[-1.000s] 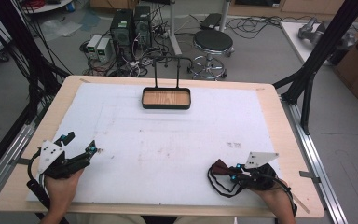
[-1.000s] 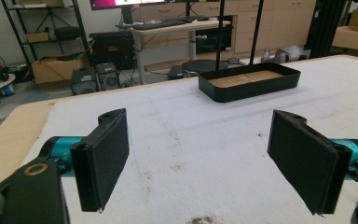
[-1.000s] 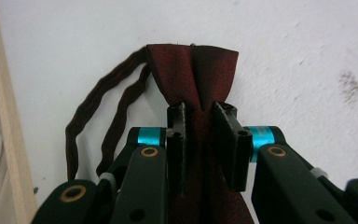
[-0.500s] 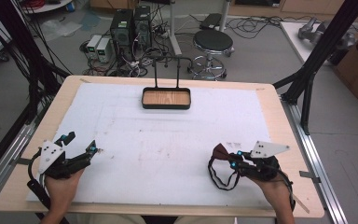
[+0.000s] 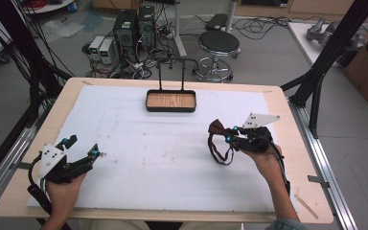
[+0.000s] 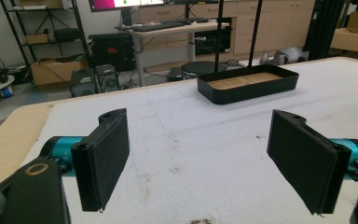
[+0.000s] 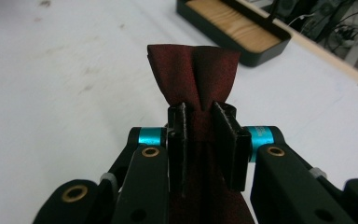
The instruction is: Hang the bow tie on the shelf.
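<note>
My right gripper (image 5: 227,137) is shut on a dark red bow tie (image 5: 215,127), held up off the white table cover at the right. A dark strap (image 5: 219,152) hangs from the tie in a loop. In the right gripper view the two black pads pinch the tie's middle, and its red wings (image 7: 195,70) fan out past my right gripper (image 7: 207,114). My left gripper (image 5: 82,146) rests at the front left, open, with nothing between its jaws. The left gripper view shows bare cover between the wide-set jaws of my left gripper (image 6: 205,158).
A black tray (image 5: 171,109) with a wooden floor and a tall wire handle stands at the far middle of the table, also seen as the tray (image 6: 247,91) and the tray (image 7: 261,55). White cover (image 5: 163,158) spans the table. A stool and computers stand beyond the far edge.
My right gripper has risen and moved away from the front edge toward the table's middle, carrying the bow tie with its strap. The left gripper has stayed put.
</note>
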`<state>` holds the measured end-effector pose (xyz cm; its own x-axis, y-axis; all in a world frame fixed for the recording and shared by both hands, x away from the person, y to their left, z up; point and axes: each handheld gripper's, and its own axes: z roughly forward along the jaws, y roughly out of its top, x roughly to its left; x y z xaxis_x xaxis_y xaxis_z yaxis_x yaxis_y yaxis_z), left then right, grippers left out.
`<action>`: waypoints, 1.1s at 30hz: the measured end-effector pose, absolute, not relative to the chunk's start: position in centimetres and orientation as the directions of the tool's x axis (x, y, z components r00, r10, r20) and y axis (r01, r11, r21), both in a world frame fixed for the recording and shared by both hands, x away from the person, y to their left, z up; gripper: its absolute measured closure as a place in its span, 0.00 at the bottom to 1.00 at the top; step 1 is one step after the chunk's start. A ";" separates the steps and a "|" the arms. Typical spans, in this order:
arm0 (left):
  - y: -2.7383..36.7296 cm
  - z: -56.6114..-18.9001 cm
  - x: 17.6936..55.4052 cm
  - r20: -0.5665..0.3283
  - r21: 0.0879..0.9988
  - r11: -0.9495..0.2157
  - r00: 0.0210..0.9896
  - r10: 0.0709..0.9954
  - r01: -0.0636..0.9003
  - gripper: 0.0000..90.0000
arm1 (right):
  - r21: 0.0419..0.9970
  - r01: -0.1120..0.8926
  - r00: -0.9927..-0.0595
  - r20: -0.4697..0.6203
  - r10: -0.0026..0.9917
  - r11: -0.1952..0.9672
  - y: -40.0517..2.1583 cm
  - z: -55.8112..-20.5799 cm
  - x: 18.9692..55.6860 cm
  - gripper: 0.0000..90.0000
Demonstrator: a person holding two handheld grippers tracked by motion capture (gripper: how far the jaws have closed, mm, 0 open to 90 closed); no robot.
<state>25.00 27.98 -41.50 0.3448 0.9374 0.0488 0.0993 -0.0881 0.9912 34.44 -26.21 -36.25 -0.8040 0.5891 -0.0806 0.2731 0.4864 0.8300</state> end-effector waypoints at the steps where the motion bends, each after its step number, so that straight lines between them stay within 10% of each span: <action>1: 28.0 -41.5 25.0 0.049 0.991 -0.088 0.345 0.937 0.099 0.24 | 0.830 0.273 -0.804 -0.081 0.589 0.486 -26.2 -36.3 34.4 0.84; 33: 28.1 -41.6 25.2 0.034 0.992 -0.076 0.357 0.933 0.105 0.24 | 0.857 0.237 -0.733 -0.151 0.663 0.458 -19.3 -30.2 46.5 0.84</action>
<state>25.23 28.05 -41.55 0.3572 0.9334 0.0336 0.1047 -0.0757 0.9916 46.49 -19.33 -30.17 -0.7332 0.6630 -0.1515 0.2373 0.4582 0.8566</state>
